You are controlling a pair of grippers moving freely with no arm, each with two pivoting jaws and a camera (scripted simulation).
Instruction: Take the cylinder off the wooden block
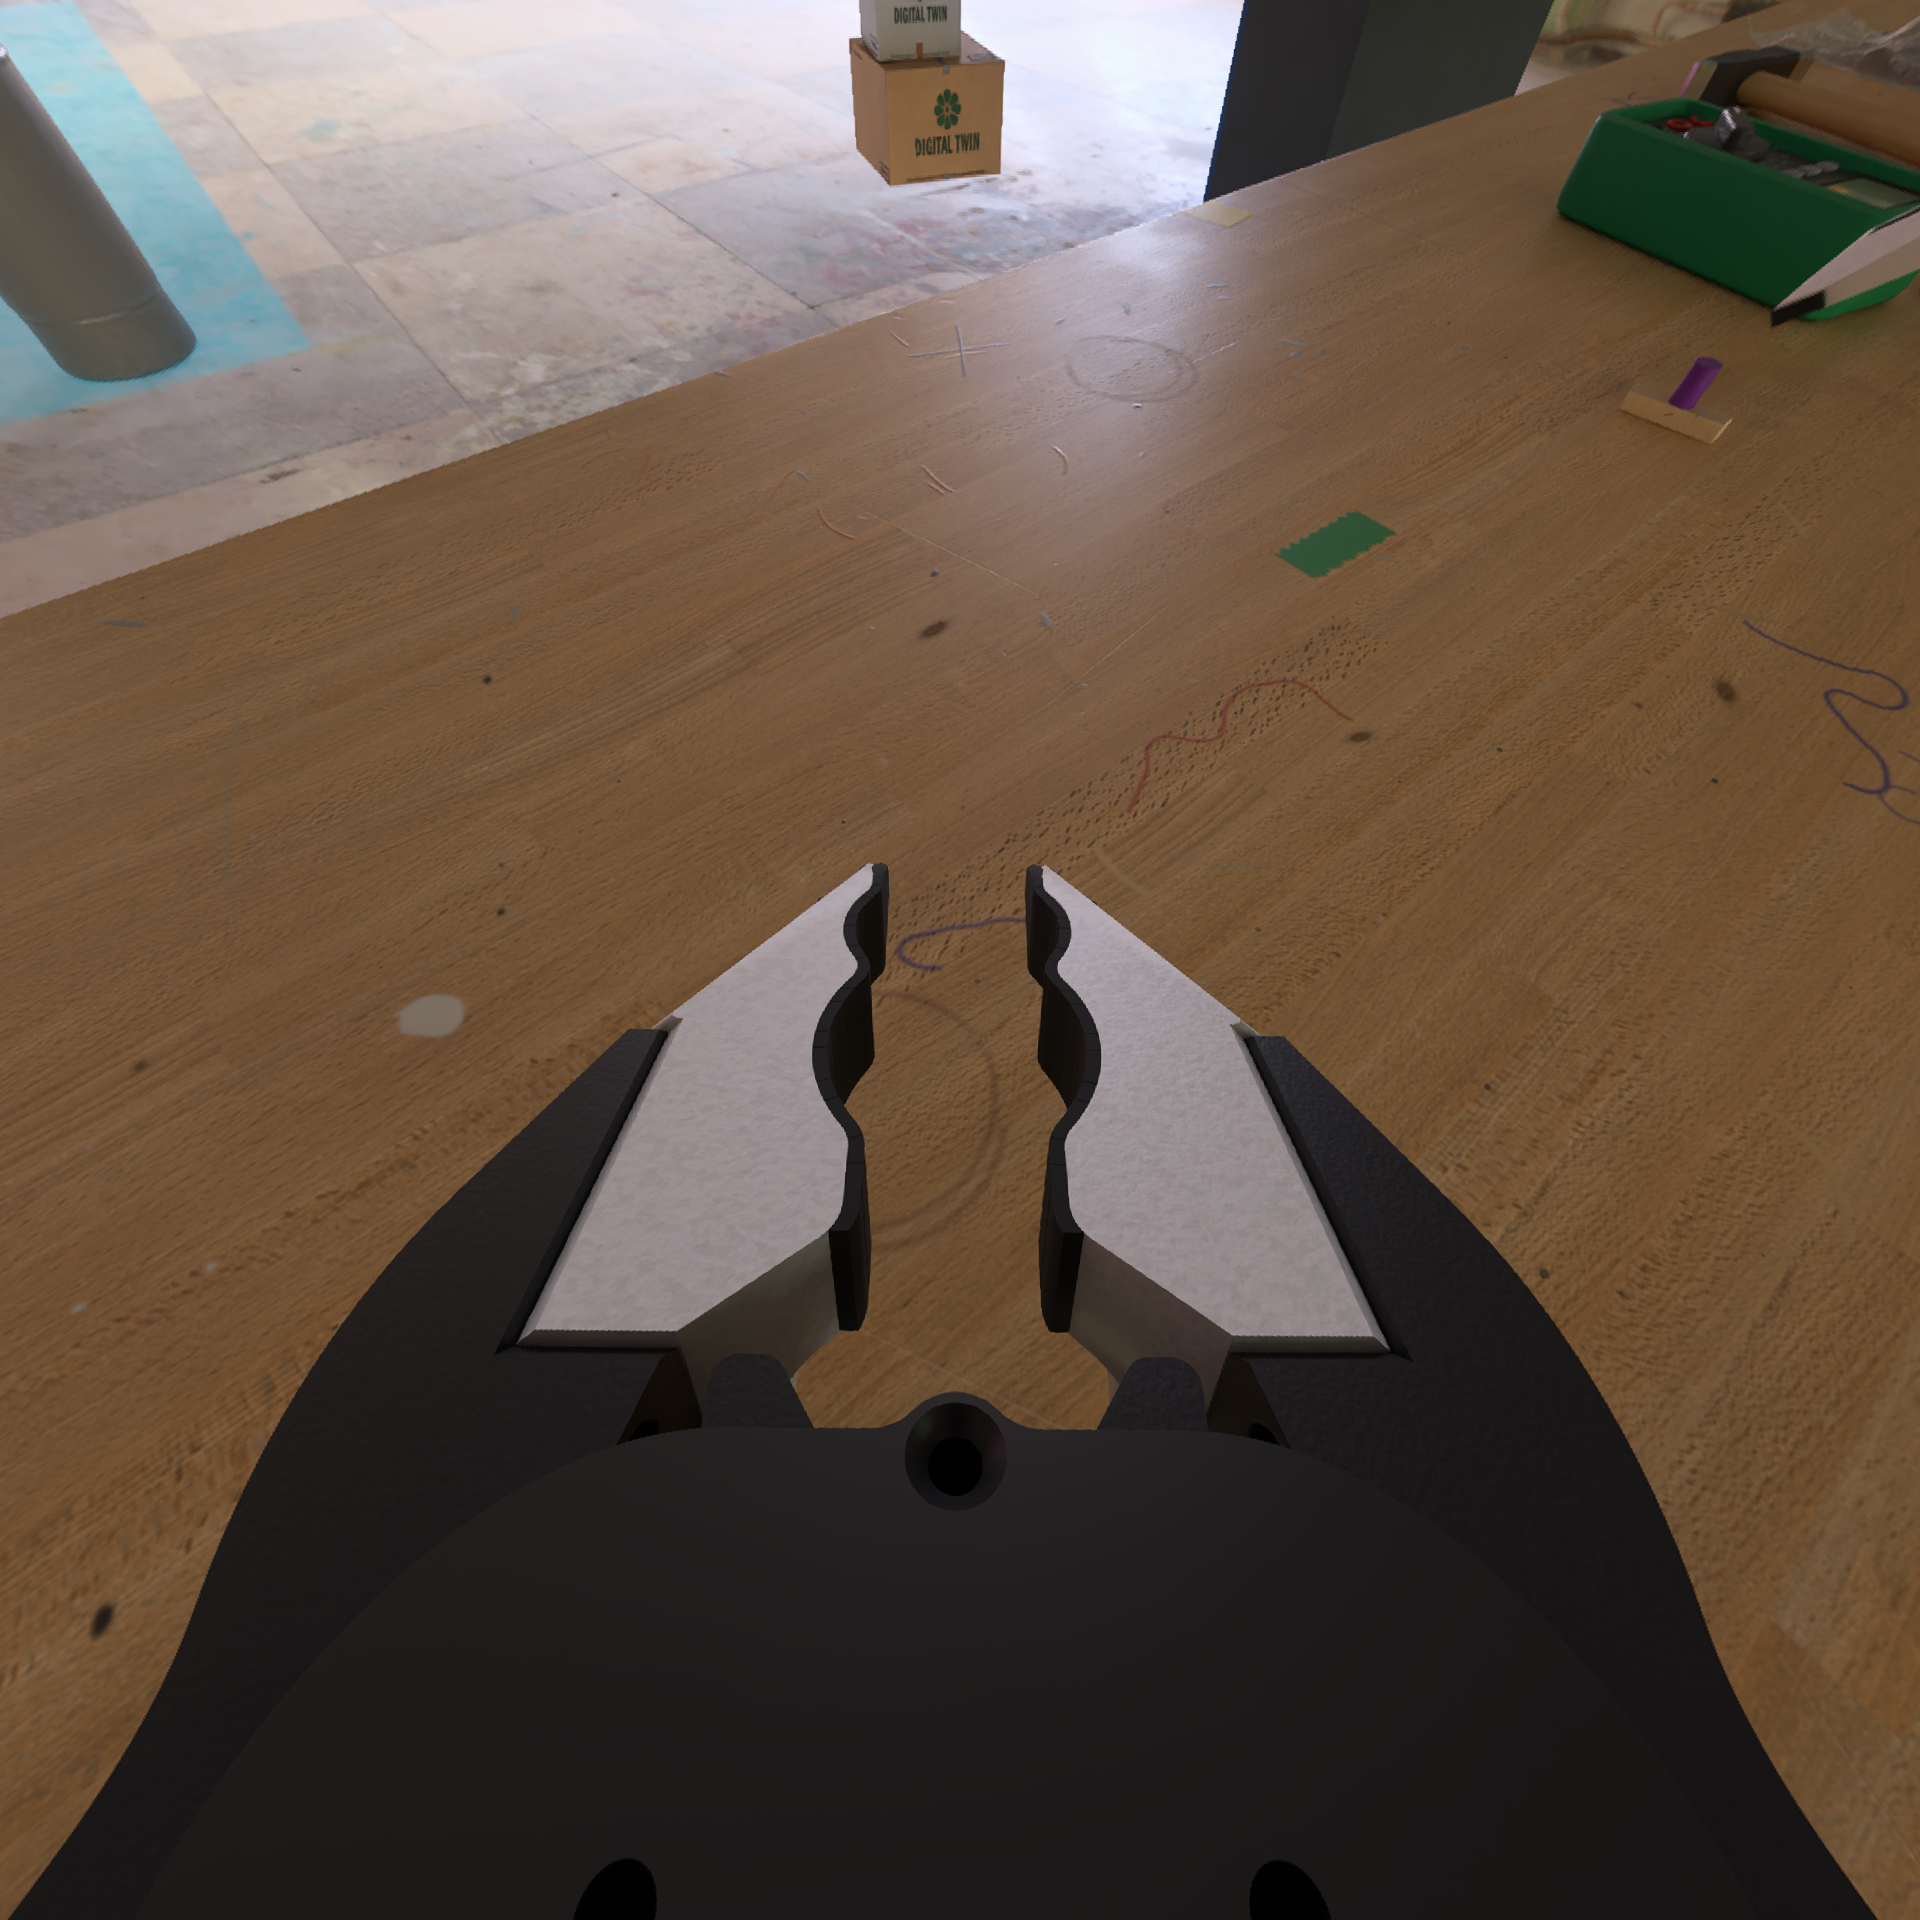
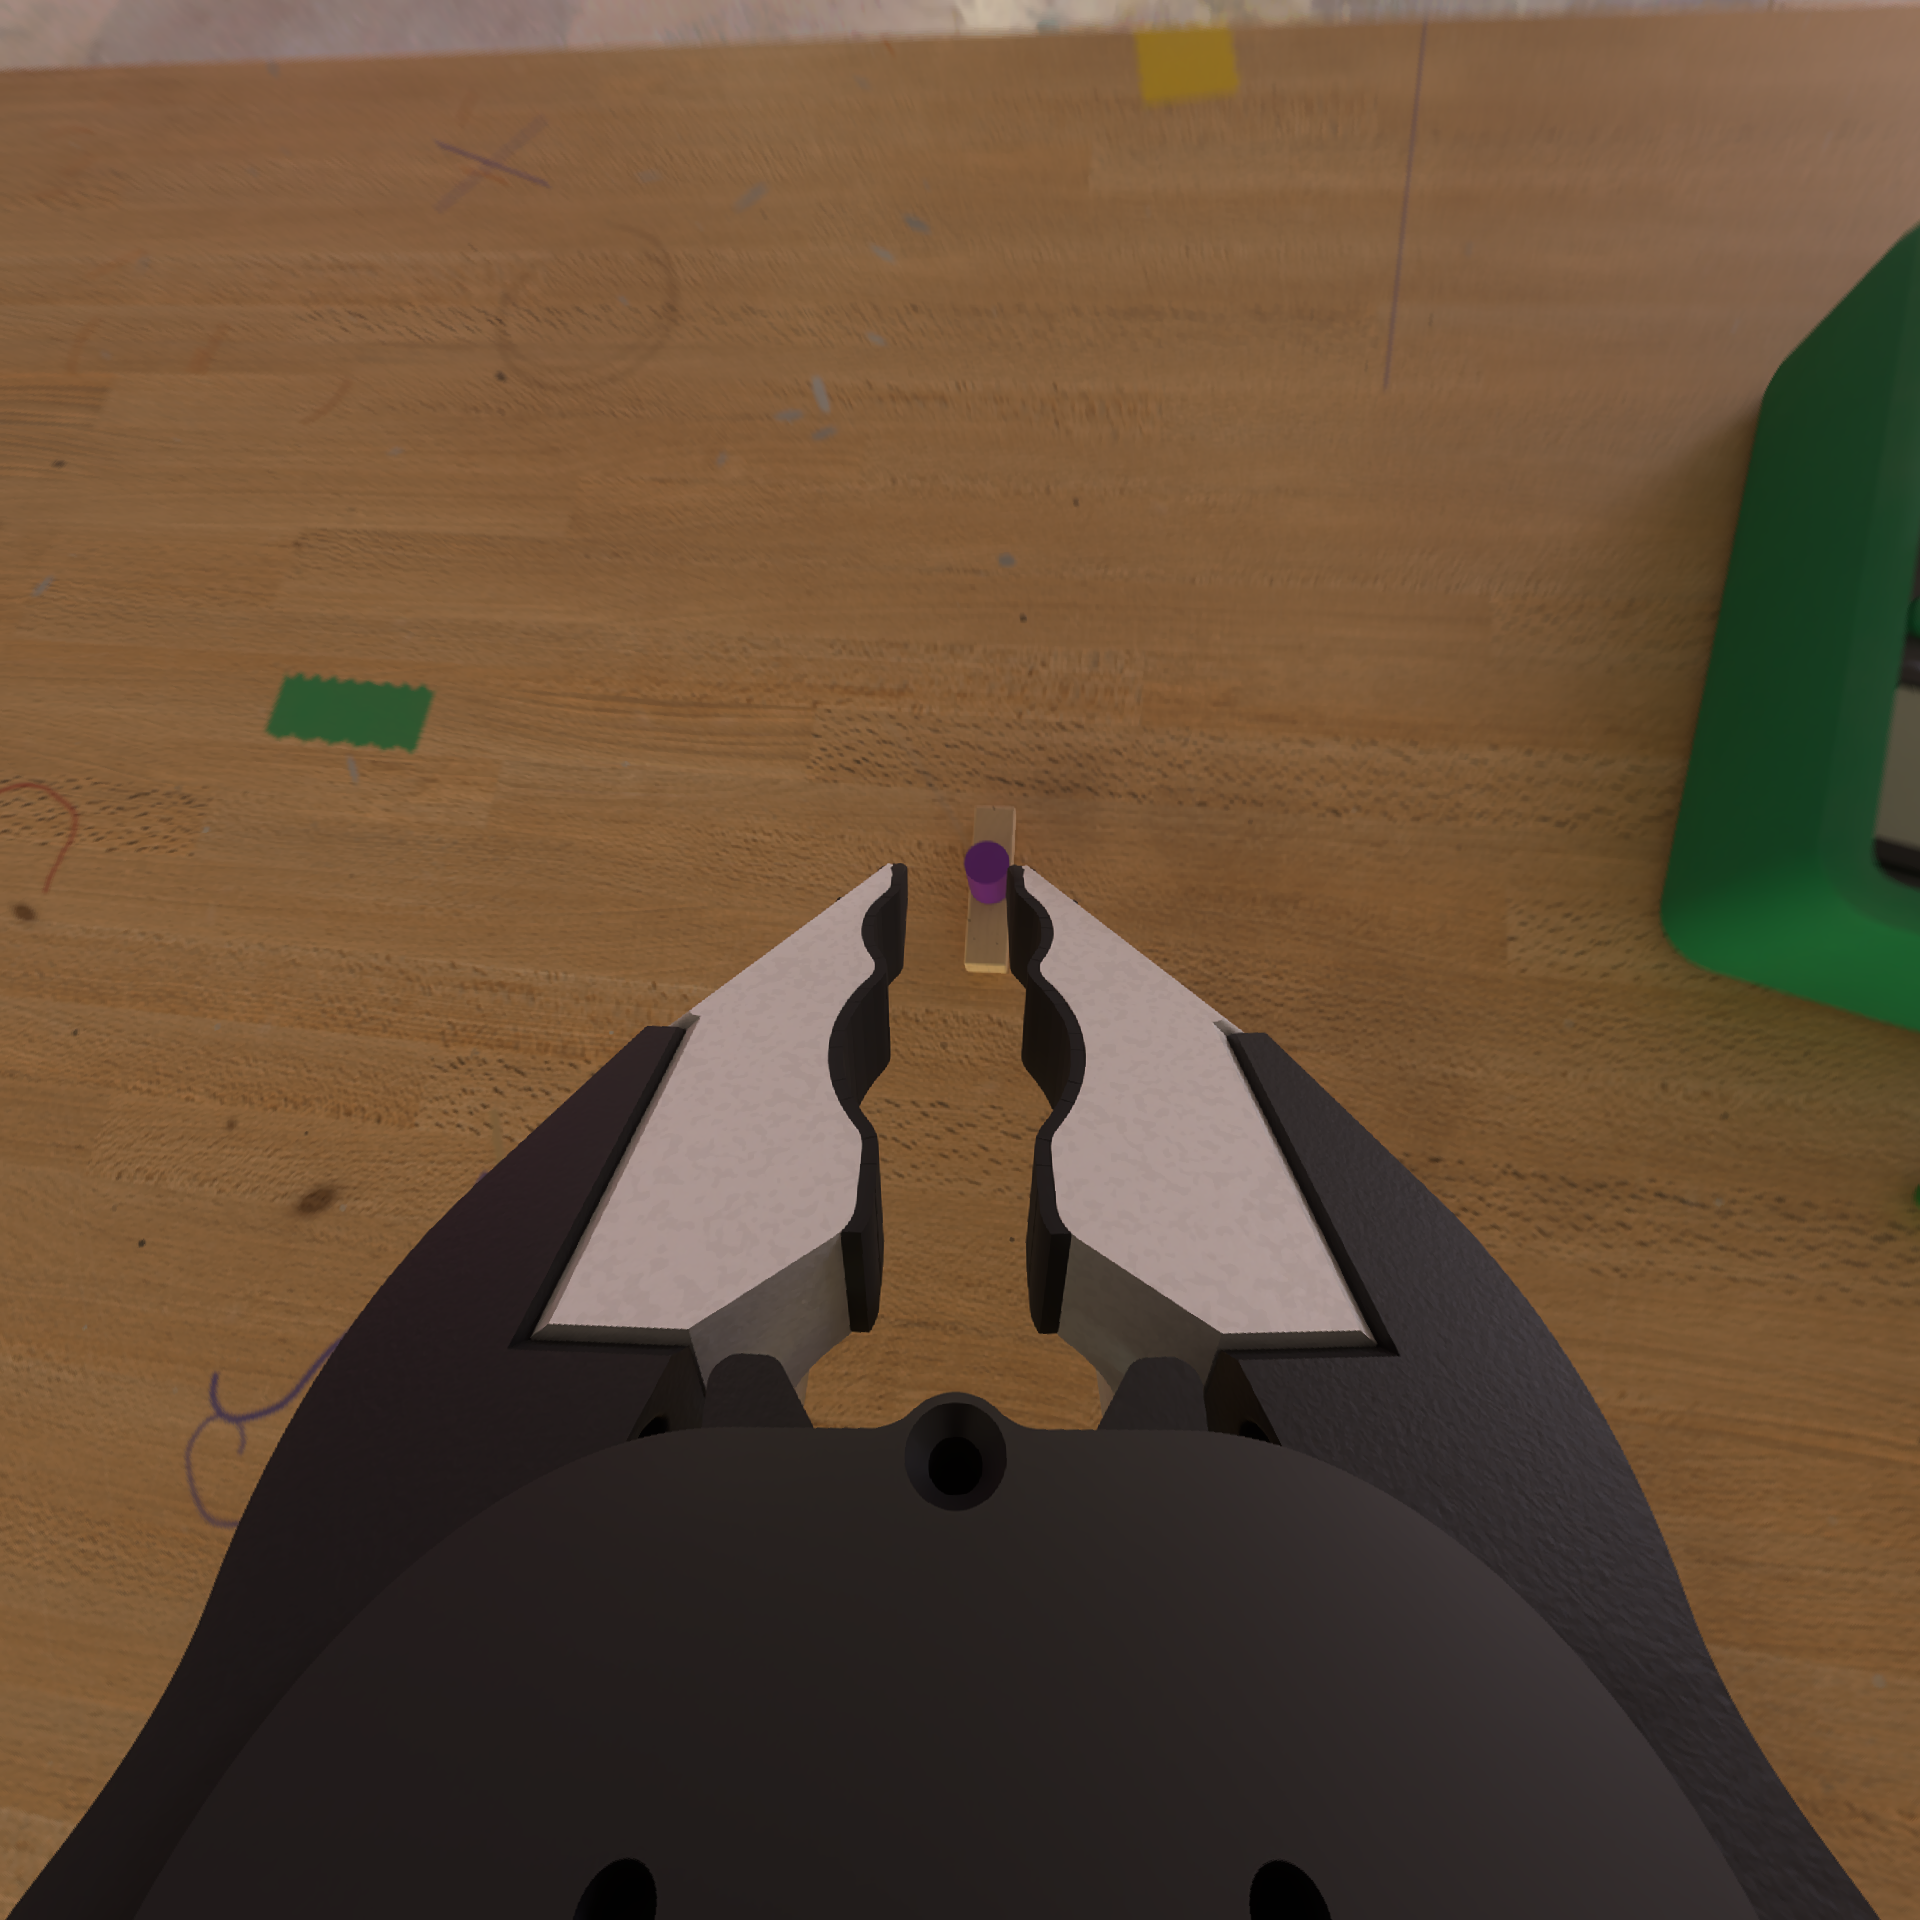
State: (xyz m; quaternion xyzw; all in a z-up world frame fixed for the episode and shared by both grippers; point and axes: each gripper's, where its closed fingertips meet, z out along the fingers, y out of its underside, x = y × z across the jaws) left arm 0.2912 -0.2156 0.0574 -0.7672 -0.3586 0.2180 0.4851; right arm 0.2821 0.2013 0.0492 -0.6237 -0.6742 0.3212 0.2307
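Right wrist view: we are hovering our right tool, parted and empty, above the purple cylinder standing on the wooden block; seemingly light, rigid, best pinched across its sides.

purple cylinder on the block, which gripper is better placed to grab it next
Right. The right gripper is open and looks down with the purple cylinder on the wooden block just beyond its fingertips. The left gripper is open, and the cylinder lies far off.
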